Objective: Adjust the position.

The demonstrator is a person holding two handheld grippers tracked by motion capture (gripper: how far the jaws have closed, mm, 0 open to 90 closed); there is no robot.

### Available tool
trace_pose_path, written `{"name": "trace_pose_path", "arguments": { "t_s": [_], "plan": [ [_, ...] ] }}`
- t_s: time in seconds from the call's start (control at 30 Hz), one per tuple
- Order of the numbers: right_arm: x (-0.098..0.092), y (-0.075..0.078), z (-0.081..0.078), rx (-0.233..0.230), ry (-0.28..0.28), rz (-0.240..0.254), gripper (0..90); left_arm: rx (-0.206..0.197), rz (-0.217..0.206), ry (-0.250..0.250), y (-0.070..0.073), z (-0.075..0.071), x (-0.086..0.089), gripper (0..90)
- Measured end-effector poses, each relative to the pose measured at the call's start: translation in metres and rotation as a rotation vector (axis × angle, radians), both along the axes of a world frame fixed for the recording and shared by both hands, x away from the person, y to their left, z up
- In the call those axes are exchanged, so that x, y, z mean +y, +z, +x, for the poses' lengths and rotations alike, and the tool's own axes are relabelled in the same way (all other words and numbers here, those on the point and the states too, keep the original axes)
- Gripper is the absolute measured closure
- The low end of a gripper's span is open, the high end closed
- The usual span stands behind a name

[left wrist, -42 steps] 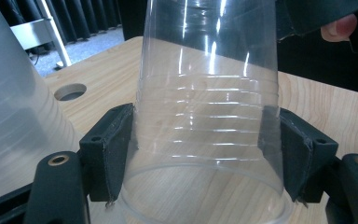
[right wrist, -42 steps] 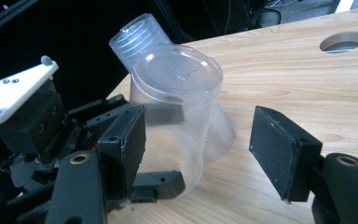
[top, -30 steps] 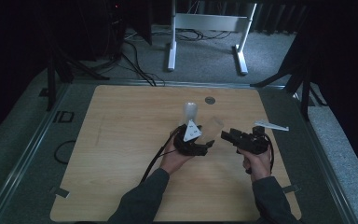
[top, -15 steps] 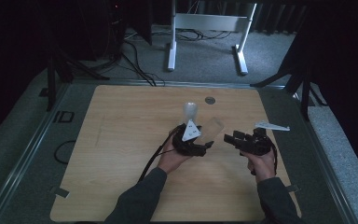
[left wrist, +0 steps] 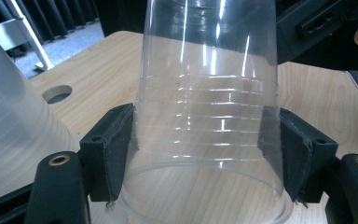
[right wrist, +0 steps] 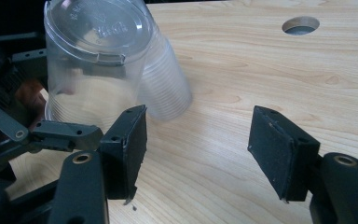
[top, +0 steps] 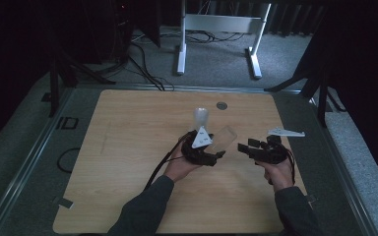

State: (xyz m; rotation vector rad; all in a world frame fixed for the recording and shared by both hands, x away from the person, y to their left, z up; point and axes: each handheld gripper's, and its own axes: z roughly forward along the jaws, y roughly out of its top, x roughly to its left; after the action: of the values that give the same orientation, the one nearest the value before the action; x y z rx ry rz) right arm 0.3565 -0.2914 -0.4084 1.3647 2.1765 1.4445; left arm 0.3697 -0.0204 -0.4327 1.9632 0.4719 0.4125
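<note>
In the left gripper view, the left gripper point(left wrist: 204, 154) is clamping a clear plastic cup point(left wrist: 209, 107) at centre frame, both pads pressing on its ribbed wall. The right gripper point(right wrist: 198, 149) is standing open at the bottom of its own view, its jaws having just been closing with nothing between them. A second clear cup point(right wrist: 168, 88) is lying on the wooden table point(top: 128, 147) behind the held one, upper left there.

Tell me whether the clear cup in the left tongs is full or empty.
Empty: the clear cup shows only bare table wood through its walls and open rim, with the left tongs clamped on its sides.
</note>
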Motion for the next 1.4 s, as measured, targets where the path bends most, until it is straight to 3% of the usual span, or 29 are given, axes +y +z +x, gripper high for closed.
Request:
{"name": "trace_pose_path", "arguments": {
  "t_s": [0.53,1.1,1.4],
  "plan": [
    [0.007,0.003,0.0,-0.018,0.051,-0.141,36.9,0.025,0.062,-0.069,0.001,0.0,0.001,28.3],
    [0.006,0.005,0.001,-0.01,0.099,-0.229,38.5,0.044,0.105,-0.101,0.003,0.004,0.007,28.4],
    [0.012,0.007,0.002,-0.02,0.137,-0.293,38.5,0.064,0.131,-0.141,0.004,0.005,0.011,28.5]
  ]
}}
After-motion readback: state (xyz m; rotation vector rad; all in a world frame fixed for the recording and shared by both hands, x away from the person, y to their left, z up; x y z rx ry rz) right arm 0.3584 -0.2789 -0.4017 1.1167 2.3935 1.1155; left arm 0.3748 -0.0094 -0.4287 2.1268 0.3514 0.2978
